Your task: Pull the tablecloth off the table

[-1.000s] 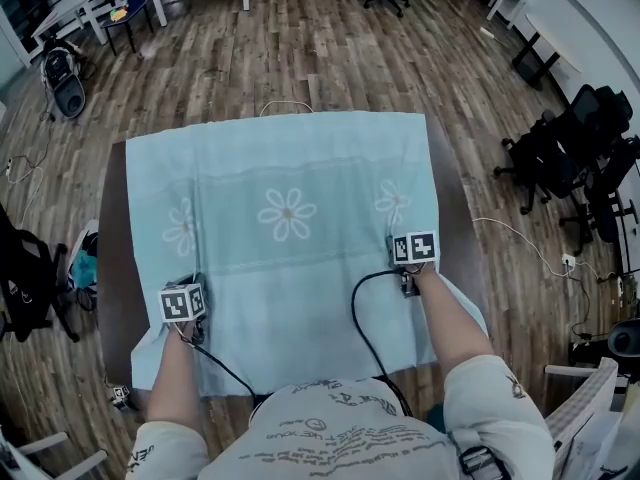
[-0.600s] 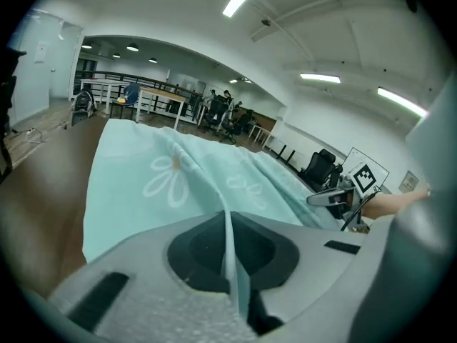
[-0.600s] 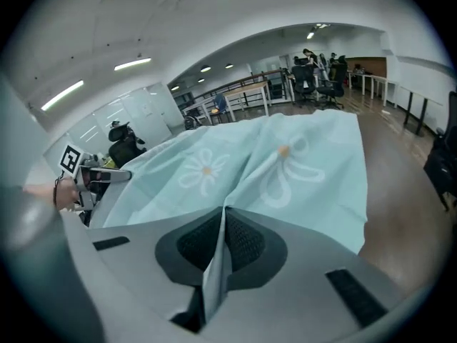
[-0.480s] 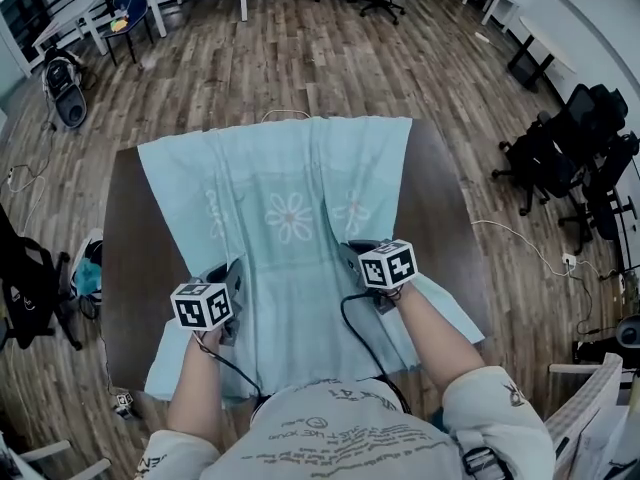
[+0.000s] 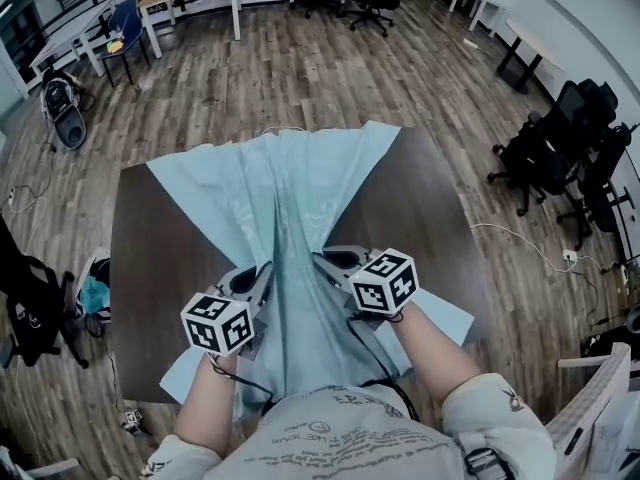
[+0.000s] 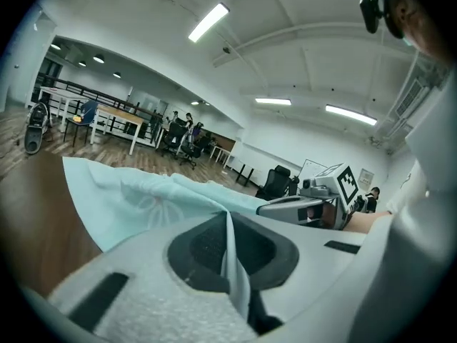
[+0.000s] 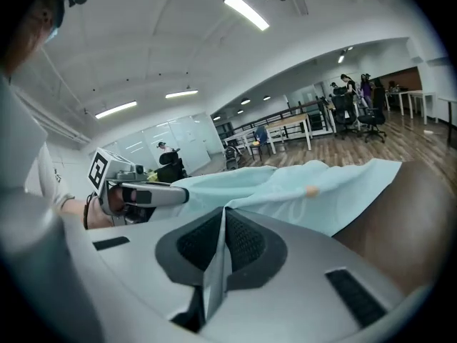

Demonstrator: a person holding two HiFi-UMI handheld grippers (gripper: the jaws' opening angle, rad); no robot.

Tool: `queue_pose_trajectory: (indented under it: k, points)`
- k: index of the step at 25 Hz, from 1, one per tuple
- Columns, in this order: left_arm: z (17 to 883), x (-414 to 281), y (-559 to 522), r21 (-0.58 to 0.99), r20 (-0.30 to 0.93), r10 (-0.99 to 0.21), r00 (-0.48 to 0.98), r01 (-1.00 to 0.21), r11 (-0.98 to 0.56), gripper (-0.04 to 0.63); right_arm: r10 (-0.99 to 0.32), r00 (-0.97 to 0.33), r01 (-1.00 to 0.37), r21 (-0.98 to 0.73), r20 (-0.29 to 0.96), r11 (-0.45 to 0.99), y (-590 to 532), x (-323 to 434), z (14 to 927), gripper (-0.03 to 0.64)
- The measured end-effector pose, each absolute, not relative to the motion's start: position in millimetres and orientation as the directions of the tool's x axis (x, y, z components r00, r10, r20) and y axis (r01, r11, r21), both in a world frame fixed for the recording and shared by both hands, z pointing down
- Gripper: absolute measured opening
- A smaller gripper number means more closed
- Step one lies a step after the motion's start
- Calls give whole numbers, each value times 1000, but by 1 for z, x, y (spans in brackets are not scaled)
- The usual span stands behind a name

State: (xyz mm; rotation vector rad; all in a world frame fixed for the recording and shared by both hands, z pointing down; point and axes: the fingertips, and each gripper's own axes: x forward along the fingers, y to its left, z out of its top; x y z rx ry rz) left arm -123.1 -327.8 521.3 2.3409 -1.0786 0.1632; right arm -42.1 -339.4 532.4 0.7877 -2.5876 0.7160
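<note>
The dark brown table (image 5: 425, 203) is bare along its left and right edges and at its far-right corner. The tablecloth (image 5: 285, 193) is pale blue-green and thin, and covers only the middle of the table. Along the far edge it lies spread wide, from near the far-left corner to past the middle. From there it narrows in long lengthwise folds toward the near edge, like a fan. Beyond the pinch points it widens again, with one loose corner lying at the near-left edge and another at the near-right edge. The middle part drops over the near edge toward the person.

The left gripper (image 5: 262, 271) and the right gripper (image 5: 325, 260) are raised above the near half of the table, close beside each other and well in from both side edges. Each gripper view shows the jaws pressed together on a thin upright fold of the cloth, which runs between the dark pads.

A faint white flower print (image 6: 146, 200) shows on the cloth in the left gripper view. A small orange flower centre (image 7: 310, 190) shows in the right gripper view.
</note>
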Motion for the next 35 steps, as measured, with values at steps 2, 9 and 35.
queue_pose_trajectory:
  k: [2, 9, 35]
  points:
    - [501, -118, -326, 411, 295, -681, 670, -733, -543, 8, -414, -810, -566, -368, 415, 738, -333, -43, 513, 14]
    - [431, -112, -318, 247, 202, -782, 590, -803, -542, 8, -461, -838, -542, -353, 291, 762, -316, -18, 458, 14]
    - [260, -67, -258, -117, 2, -967, 256, -960, -254, 9, -825, -559, -823, -66, -83, 564, -257, 50, 258, 14]
